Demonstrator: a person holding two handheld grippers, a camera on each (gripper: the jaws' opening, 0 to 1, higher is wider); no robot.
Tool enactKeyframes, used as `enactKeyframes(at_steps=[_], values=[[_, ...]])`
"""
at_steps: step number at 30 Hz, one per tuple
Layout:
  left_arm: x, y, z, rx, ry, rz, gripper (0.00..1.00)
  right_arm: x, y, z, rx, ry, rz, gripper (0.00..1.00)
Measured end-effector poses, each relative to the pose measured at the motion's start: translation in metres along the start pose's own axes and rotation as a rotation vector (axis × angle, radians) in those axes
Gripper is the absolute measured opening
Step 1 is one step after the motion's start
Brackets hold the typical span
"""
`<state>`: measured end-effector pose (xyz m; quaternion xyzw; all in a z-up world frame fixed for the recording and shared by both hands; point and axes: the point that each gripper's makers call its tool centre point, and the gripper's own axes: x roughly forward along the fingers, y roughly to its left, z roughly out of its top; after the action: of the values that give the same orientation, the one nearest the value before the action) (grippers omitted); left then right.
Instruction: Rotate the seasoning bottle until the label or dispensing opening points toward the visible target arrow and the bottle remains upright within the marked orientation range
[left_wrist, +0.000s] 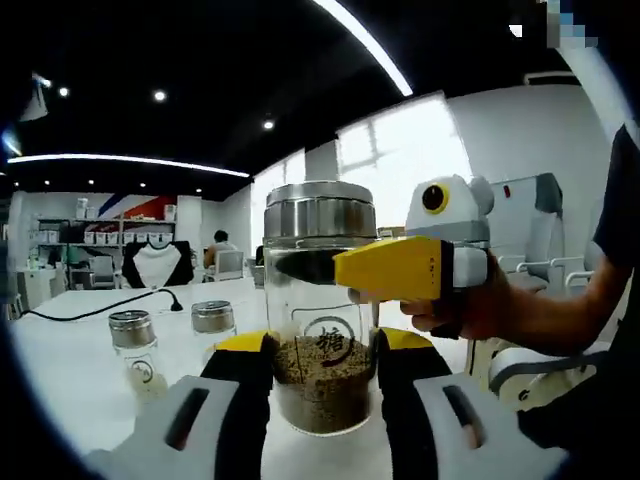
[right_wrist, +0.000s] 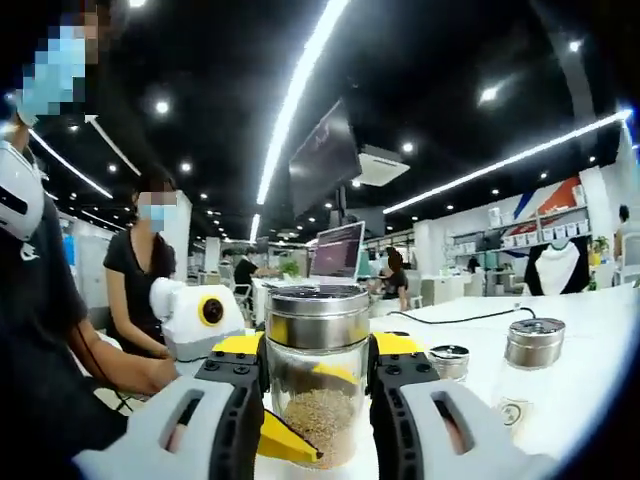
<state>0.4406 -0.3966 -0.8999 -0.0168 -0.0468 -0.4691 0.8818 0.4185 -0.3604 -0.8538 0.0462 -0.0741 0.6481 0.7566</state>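
A glass seasoning bottle with a steel lid stands upright on the white table, half full of brown grains. Its round black label faces the left gripper view. My left gripper is shut on the lower body, its yellow-tipped pads pressed to both sides. My right gripper is shut on the bottle just under the lid. From the right of the left gripper view, that right gripper reaches across the neck, held by a hand.
Two smaller shaker bottles stand to the left on the table, behind them a black cable. In the right gripper view they are on the right. A person in black stands at the left.
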Motion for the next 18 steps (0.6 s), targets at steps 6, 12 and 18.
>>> enactKeyframes(at_steps=[6,12,18], values=[[0.0,-0.022,0.003,-0.02,-0.003,-0.146,0.46,-0.009,0.017,0.01,0.019,-0.037,0.101,0.37],[-0.008,-0.029,0.004,0.003,0.033,-0.219,0.45,-0.013,0.022,0.012,0.068,-0.059,0.15,0.37],[-0.004,-0.006,-0.009,0.069,0.095,-0.044,0.44,-0.007,0.004,-0.001,0.026,-0.003,0.036,0.37]])
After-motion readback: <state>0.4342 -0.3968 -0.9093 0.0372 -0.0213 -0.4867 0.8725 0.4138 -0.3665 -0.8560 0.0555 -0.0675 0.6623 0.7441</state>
